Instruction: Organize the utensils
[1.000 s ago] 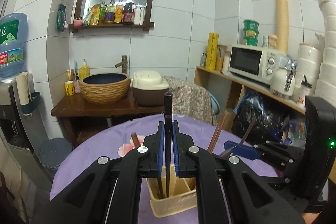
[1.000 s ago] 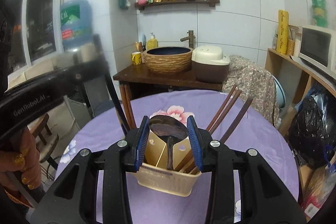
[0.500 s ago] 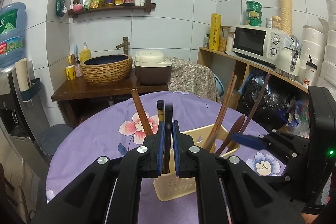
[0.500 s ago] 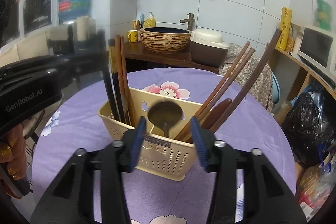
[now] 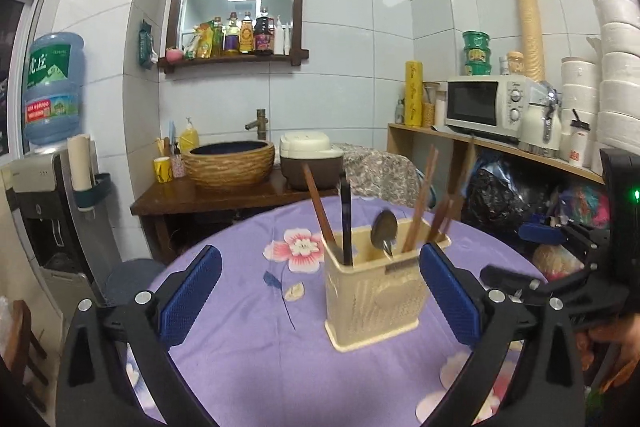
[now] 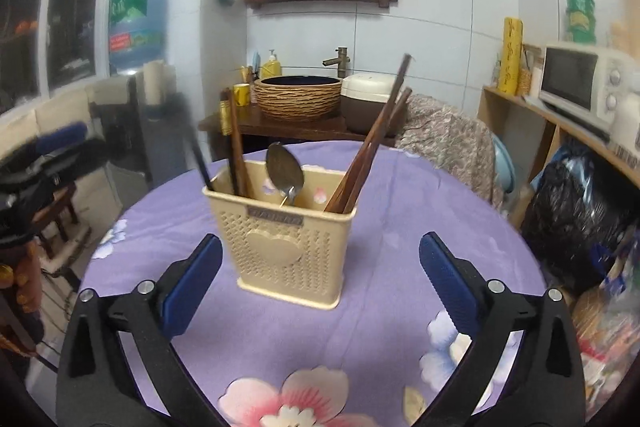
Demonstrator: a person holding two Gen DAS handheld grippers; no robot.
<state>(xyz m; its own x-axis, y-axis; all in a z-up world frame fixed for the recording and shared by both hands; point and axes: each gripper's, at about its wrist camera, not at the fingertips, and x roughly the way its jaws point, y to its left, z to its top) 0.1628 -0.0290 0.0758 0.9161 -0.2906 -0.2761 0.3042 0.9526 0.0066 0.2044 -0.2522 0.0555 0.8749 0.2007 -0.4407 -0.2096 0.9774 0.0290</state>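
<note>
Grippers are both spread wide and hold nothing. From the left wrist view, the left gripper (image 5: 320, 283) has its blue pads (image 5: 191, 295) far apart, with the cream utensil holder (image 5: 374, 297) standing between them, farther off and closer to the right pad. The holder stands upright on the purple flowered tablecloth (image 5: 248, 339) and touches neither pad.

Going left to right inside the holder: a brown chopstick (image 5: 318, 205) leans to the left, a black chopstick (image 5: 346, 223) stands almost straight up beside it, a metal spoon (image 5: 384, 229) sits in the middle with its bowl end up, and brown chopsticks (image 5: 424, 199) lean to the right at the far end.

From the right wrist view, the right gripper (image 6: 320, 279) is open too, its blue pads (image 6: 448, 279) far apart. The holder (image 6: 286, 247) stands out in front of the gap, with a heart shape on its side. The spoon (image 6: 285, 175) is in the middle part, dark sticks (image 6: 234, 155) are on the left, and long brown sticks (image 6: 380, 135) lean right.

On the far right of the left wrist view, part of a hand (image 5: 612, 351) holds the other black tool.
</note>
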